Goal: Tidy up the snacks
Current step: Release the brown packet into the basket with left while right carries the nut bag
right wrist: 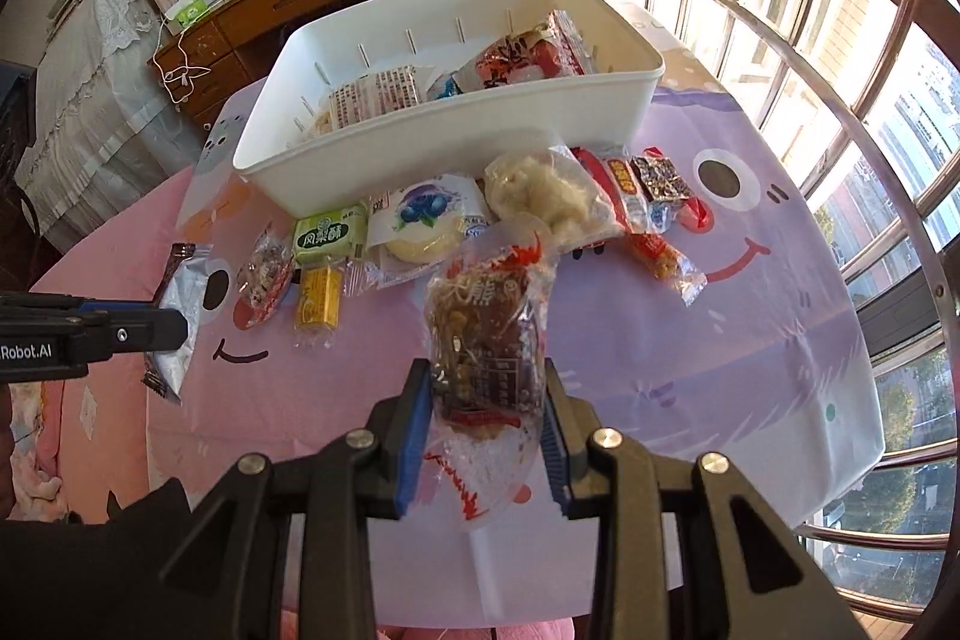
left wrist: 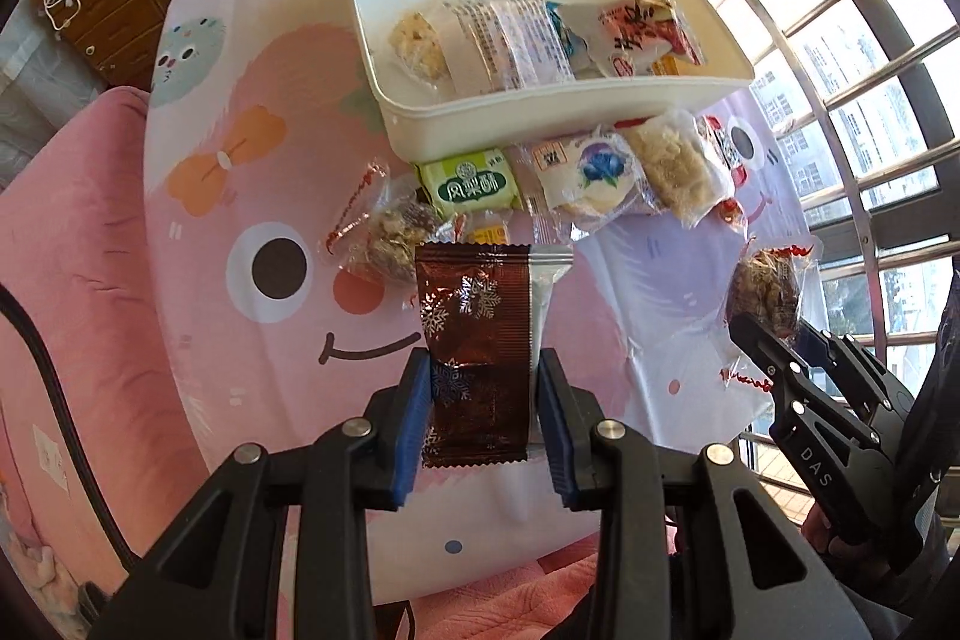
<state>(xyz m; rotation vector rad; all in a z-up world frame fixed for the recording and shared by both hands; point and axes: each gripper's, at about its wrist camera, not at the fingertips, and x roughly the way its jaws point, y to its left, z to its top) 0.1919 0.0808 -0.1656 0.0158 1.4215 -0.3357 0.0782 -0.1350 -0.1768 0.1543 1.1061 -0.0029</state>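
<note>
The left gripper [left wrist: 485, 403] was clamped on a brown foil packet [left wrist: 477, 334] printed with silver snowflakes, its blue pads pressing the wrapper's two sides, and the packet hung clear above the cartoon tablecloth [left wrist: 252, 160]. The right gripper [right wrist: 487, 400] was likewise closed around a clear packet of dark nut brittle [right wrist: 486, 340] with red crimped ends, held off the cloth.

Ahead of both stood the white bin [right wrist: 432, 142], already holding a rice-crisp bar [left wrist: 420, 40] in clear wrap and a red-and-white packet [left wrist: 642, 34] beside it. Its near wall rose between the held snacks and the bin's inside.

Loose snacks lay in a row against that wall: a green pastry packet [right wrist: 330, 232], a blueberry-printed cake packet [right wrist: 426, 220] touching it, then a pale puffed-rice packet [right wrist: 546, 196], and red wrappers [right wrist: 624, 184] further right. A yellow packet [right wrist: 318, 301] and a clear nut-candy packet [right wrist: 267, 274] lay just nearer, between the left gripper and the bin.

A wooden desk with drawers [right wrist: 288, 10] stood behind the table, barred windows [right wrist: 780, 10] filled the right side, and a pink cushion [left wrist: 66, 250] sat just beside the table's left edge.
</note>
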